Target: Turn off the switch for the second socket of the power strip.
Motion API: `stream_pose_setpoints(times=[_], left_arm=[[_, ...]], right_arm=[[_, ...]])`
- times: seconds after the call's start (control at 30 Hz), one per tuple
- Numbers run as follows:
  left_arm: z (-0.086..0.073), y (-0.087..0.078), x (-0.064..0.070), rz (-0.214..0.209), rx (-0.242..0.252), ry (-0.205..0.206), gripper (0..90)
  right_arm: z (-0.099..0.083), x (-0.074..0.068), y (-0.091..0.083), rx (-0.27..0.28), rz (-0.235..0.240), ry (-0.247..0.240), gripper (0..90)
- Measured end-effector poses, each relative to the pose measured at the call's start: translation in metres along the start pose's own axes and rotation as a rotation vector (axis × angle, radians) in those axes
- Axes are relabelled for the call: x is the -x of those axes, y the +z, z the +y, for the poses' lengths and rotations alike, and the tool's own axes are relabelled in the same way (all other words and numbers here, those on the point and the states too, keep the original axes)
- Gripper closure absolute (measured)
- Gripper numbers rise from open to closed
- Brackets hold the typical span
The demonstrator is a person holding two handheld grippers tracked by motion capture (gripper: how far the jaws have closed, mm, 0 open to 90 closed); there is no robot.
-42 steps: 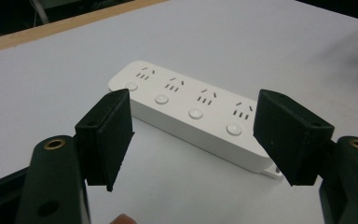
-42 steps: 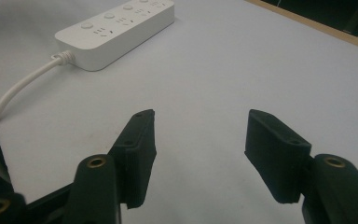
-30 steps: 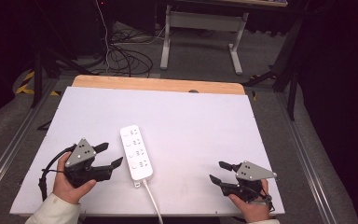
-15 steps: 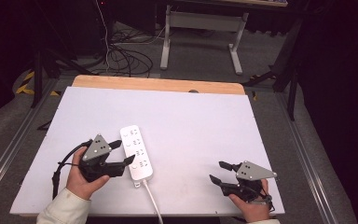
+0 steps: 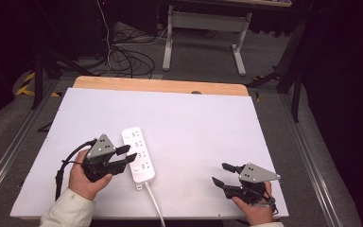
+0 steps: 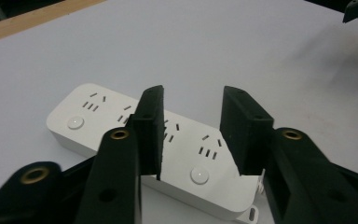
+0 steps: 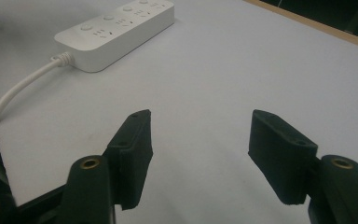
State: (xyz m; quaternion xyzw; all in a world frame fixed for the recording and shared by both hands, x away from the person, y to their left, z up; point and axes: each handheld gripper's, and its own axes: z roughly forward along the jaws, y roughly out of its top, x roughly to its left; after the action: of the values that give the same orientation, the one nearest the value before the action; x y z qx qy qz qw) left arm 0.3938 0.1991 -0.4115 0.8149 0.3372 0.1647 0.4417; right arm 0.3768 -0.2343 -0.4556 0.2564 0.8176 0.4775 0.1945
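Here, left tongs [image 5: 128, 157] spread over power strip [image 5: 139, 154], white table [image 5: 208, 127]

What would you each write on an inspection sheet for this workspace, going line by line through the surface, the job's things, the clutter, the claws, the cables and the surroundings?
Surface: white table top, with a wooden strip along its far edge.
Job's things: white power strip lying flat, sockets up, near the left claw.
Clutter: nothing seen.
Claws: left claw open, its jaws over the power strip's side; right claw open, jaws over bare table near the front edge.
Cables: the strip's white cord runs off the front edge; a black cable loops from the left claw.
Surroundings: dark room, tangled floor cables, a grey table frame behind.
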Motion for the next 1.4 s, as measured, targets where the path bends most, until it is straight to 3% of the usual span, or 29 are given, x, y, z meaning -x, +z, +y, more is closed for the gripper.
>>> stream_pose_setpoints(times=[0.03,0.1,0.23,0.37,0.6,0.8,0.93,1.4], left_arm=[[0.002,0.003,-0.002,-0.015,-0.028,-0.009,81.6],[0.003,0.005,-0.004,-0.015,-0.05,-0.002,89.7],[0.005,0.012,-0.009,-0.045,-0.094,-0.027,90.0],[0.007,0.018,-0.013,-0.037,-0.139,-0.023,90.0],[0.006,0.031,-0.019,0.006,-0.204,-0.054,90.0],[0.005,0.04,-0.022,0.017,-0.257,-0.076,90.0],[0.004,0.044,-0.023,0.01,-0.278,-0.071,90.0],[0.003,0.057,-0.021,0.044,-0.33,-0.045,90.0]], right_arm=[[0.0,0.0,0.0,0.0,0.0,0.0,40.0],[0.0,0.0,0.0,0.0,0.001,0.001,40.0],[0.0,0.0,0.0,0.001,0.001,0.001,40.0],[0.0,0.0,0.0,0.001,0.0,0.001,40.0],[0.0,0.0,0.0,0.0,0.0,0.0,40.0],[0.0,0.0,0.0,-0.004,0.002,-0.004,40.0],[0.0,0.0,0.0,-0.004,0.002,-0.005,40.1],[0.0,0.0,0.002,-0.012,0.004,-0.008,40.1]])
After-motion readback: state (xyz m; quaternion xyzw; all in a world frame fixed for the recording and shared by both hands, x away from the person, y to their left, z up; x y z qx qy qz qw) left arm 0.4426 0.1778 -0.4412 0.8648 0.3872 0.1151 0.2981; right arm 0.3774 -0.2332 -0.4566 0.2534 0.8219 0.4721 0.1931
